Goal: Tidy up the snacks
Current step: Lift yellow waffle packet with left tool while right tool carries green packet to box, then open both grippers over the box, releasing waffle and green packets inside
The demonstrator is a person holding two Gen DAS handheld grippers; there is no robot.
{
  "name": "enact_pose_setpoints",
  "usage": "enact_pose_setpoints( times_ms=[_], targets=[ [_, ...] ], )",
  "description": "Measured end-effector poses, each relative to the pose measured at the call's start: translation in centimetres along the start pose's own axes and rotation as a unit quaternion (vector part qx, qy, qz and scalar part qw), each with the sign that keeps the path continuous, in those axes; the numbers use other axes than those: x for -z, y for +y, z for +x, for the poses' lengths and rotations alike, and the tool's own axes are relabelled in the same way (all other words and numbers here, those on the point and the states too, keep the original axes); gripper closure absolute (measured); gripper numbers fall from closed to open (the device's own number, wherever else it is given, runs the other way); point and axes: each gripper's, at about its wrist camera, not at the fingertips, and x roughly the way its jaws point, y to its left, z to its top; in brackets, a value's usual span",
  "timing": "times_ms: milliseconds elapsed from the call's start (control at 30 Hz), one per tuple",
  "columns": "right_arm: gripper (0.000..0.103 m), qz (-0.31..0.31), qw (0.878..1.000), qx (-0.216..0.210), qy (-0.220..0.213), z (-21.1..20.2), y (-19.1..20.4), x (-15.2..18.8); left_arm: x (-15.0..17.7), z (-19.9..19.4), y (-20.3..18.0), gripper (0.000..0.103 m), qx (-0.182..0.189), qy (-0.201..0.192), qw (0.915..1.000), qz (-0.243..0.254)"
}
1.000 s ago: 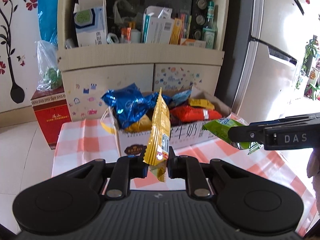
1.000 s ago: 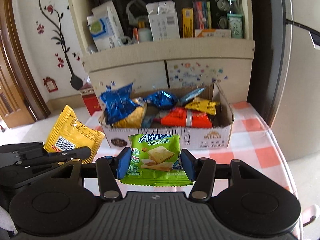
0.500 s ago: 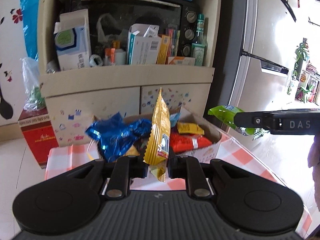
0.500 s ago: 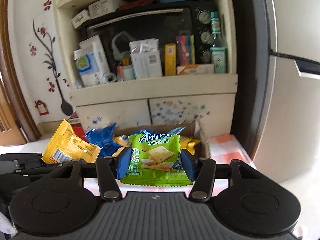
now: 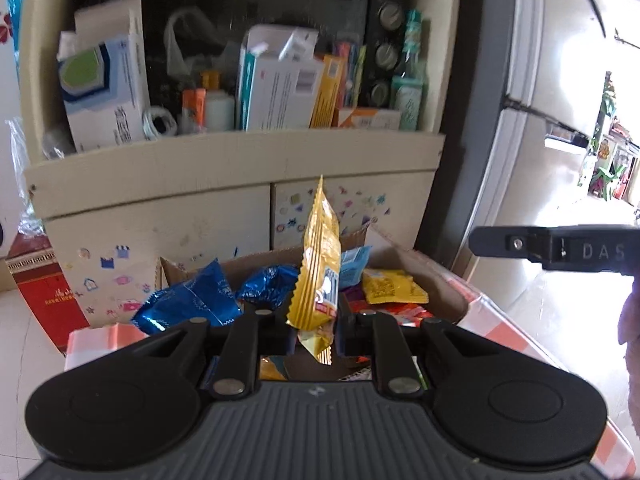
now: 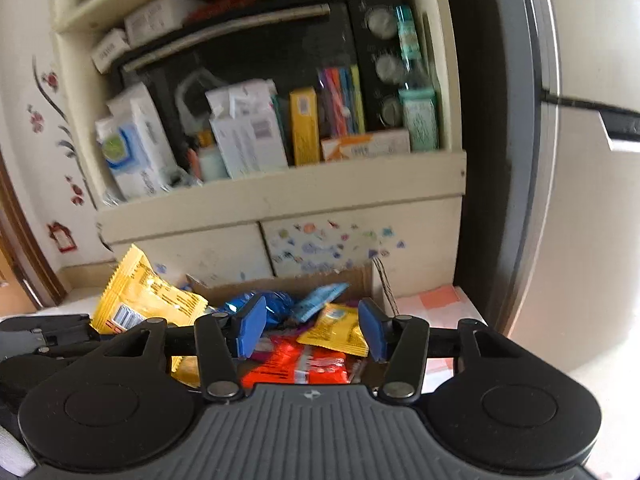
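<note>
The left hand-held gripper (image 5: 316, 332) squeezed a yellow bag (image 5: 320, 264), which stood up between its fingers over the box (image 5: 260, 258). The right hand-held gripper (image 6: 312, 332) hung loose and empty above the box's snacks (image 6: 296, 364).

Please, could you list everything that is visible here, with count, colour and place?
cardboard box: one, brown, on the tablecloth
blue foil packets: two, dark blue, left in box
small yellow packet: one, yellow, right in box
red packet: one, red, front of box
tablecloth: one, orange-white checks, under box
toaster oven: one, black, on shelf
tall yellow packet: one, yellow, upright in left gripper
left gripper: one, black, shut on it
right gripper: one, black, blue pads, open, empty
</note>
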Motion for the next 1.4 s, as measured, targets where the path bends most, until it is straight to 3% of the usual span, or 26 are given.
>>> enact_pose_setpoints(
  times_ms=[200,267,400,500,533,567,667,767,867,1167,1300,1400],
  targets=[
    [0.034,0.012,0.995,-0.026,0.098,2.4,0.1,2.8,0.0,2.9,0.9,0.087,0.008,0.021,0.9997,-0.009],
    [0.019,-0.008,0.991,-0.031,0.131,3.6,1.1,4.2,-0.3,3.8,1.1,0.087,0.012,0.032,0.9992,-0.019],
    [0.018,-0.027,0.982,-0.042,0.180,6.0,3.3,7.1,-0.7,5.0,1.1,0.087,0.012,0.034,0.9992,-0.015],
    [0.011,-0.052,0.977,-0.028,0.203,7.6,5.1,8.9,-1.1,5.5,1.3,0.086,0.005,0.031,0.9994,-0.014],
    [0.008,-0.060,0.977,-0.022,0.204,8.0,5.6,9.3,-1.2,5.7,1.4,0.084,0.002,0.033,0.9994,-0.014],
    [0.008,-0.066,0.976,-0.018,0.206,8.4,5.9,9.8,-1.3,5.9,1.5,0.072,-0.001,0.039,0.9991,-0.015],
    [0.010,-0.084,0.975,-0.008,0.206,9.0,6.9,10.8,-1.4,5.9,1.7,0.047,-0.004,0.043,0.9985,-0.034],
    [0.026,-0.111,0.973,0.008,0.203,9.0,7.5,11.0,-1.7,5.4,1.5,0.039,0.000,0.039,0.9988,-0.029],
    [0.040,-0.109,0.972,-0.003,0.210,8.1,7.4,10.3,-2.2,4.6,1.8,0.035,0.000,0.029,0.9989,-0.037],
    [0.041,-0.115,0.979,-0.046,0.163,3.1,7.4,7.4,-3.2,3.2,3.3,0.029,-0.019,0.012,0.9979,-0.062],
    [0.041,-0.107,0.987,-0.057,0.109,1.7,7.1,5.0,-3.4,3.2,3.6,0.022,-0.042,0.015,0.9974,-0.057],
    [0.041,-0.091,0.993,-0.039,0.066,2.0,6.3,3.3,-3.3,3.4,3.8,0.020,-0.064,0.025,0.9957,-0.063]
  ],
)
